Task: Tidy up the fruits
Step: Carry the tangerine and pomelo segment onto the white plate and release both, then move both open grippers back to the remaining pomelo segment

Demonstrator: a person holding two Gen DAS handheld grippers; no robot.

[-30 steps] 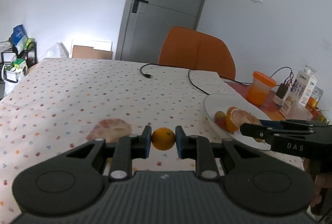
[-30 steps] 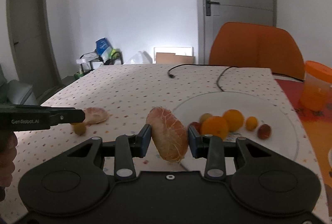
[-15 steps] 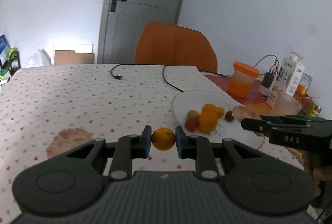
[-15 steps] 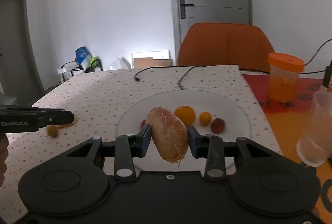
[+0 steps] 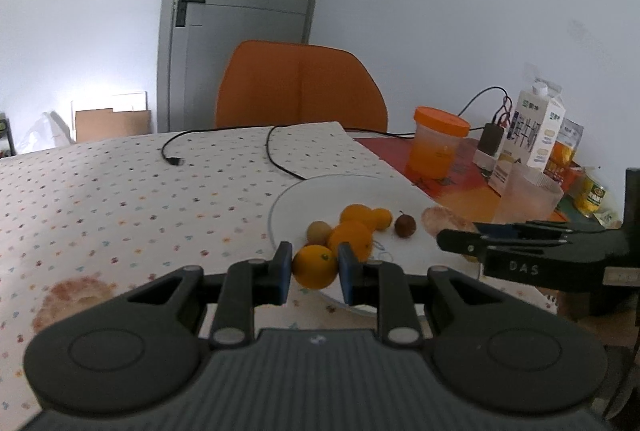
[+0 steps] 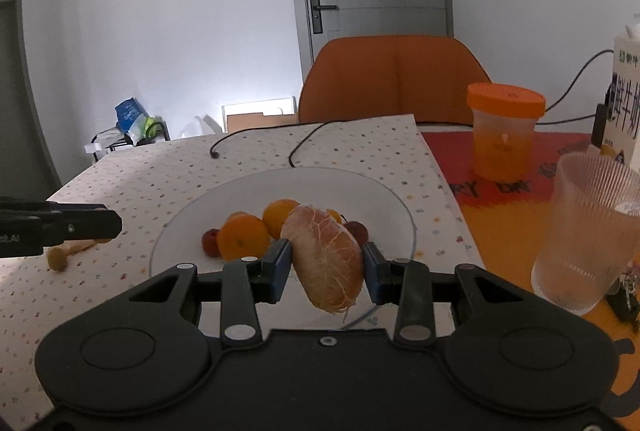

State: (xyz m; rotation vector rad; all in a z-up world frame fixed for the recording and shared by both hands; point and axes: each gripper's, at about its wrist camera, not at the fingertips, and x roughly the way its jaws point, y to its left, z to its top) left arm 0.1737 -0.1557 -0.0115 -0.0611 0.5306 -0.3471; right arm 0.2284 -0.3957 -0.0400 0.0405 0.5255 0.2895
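**Entry: fruit transfer, both tools loaded, risk notes**

- Left gripper (image 5: 311, 268): jaws drawn in narrow on a small round orange citrus fruit (image 5: 315, 266), pads pressing its two sides. Fruit hangs above the near rim of the round white plate (image 5: 288, 199), at about 7 o'clock on the plate.
- Right gripper (image 6: 323, 265): jaws set somewhat wider, clamped on a peeled pale-orange citrus piece with white pith strands (image 6: 325, 258), held tilted, its lower end drooping below the pads. It hangs over the near half of the plate.
- Already on the plate: a cluster of round orange fruits (image 5: 352, 237), a small tan fruit (image 5: 319, 232) and a small dark red fruit (image 5: 405, 225), grouped toward 6 o'clock.
- Off the plate: a flat brownish piece of peel (image 5: 74, 301) on the dotted white tablecloth (image 5: 120, 191); a ribbed clear plastic cup (image 6: 588, 231) at 3 o'clock of the plate, just beside it.

**Likely faults, as judged**
1. Round fruit released at the rim rolls off onto the cloth; cause: release too near the edge
2. Peeled piece is soft; a hard squeeze may tear it, a loose one may let it slip, given the droop
3. Either drop may knock the cluster and scatter it
4. The two tools stand close; their fingers may collide over the plate
5. A swing to the right could tip the cup
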